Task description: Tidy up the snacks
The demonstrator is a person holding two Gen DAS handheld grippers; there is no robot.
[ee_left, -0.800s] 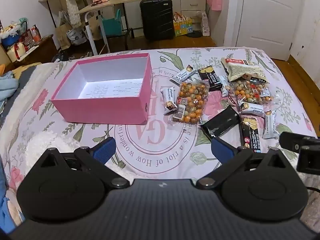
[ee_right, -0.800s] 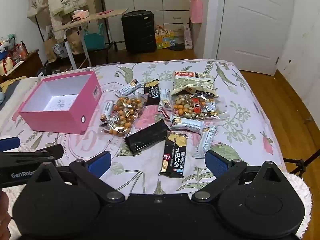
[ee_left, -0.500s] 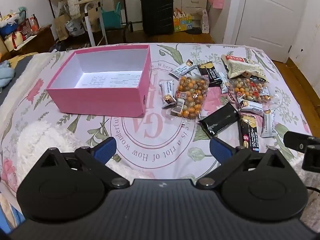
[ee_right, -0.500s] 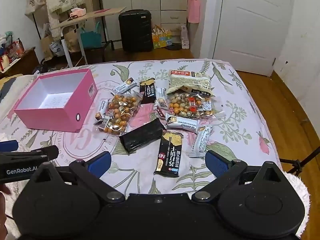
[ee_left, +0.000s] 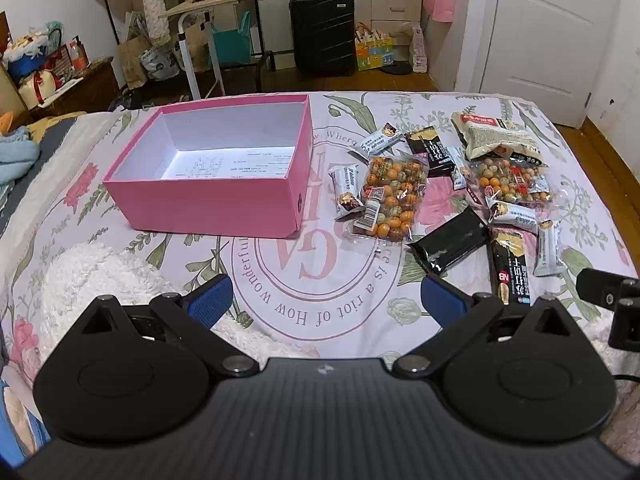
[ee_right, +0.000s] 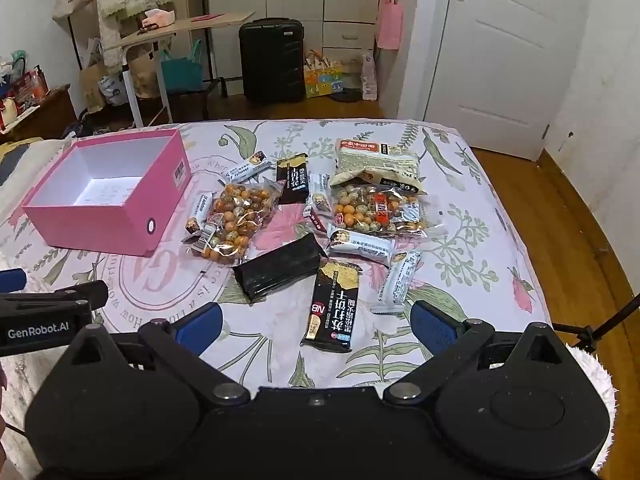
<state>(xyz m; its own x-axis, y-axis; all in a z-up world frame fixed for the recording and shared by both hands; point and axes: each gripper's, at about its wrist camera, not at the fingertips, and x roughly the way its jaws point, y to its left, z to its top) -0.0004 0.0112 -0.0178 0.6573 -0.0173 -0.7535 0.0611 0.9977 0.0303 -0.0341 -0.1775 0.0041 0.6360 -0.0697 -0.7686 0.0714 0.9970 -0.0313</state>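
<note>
Left wrist view shows the left gripper (ee_left: 324,302) with its blue-padded jaws spread wide and nothing between them, hovering over the floral-printed bed sheet (ee_left: 320,304). An open pink cardboard box with a white inside (ee_left: 224,168) sits on the bed; it holds no snacks. Just right of the box lie the packets: a clear bag of orange and green coated nuts (ee_left: 394,200), a plain black wrapper (ee_left: 454,244) and a long black cracker pack with gold print (ee_left: 510,270). Right wrist view shows the right gripper (ee_right: 316,330) equally wide open and empty, the black cracker pack (ee_right: 332,308) lying on the sheet beyond its jaws, well right of the box (ee_right: 108,196)
</note>
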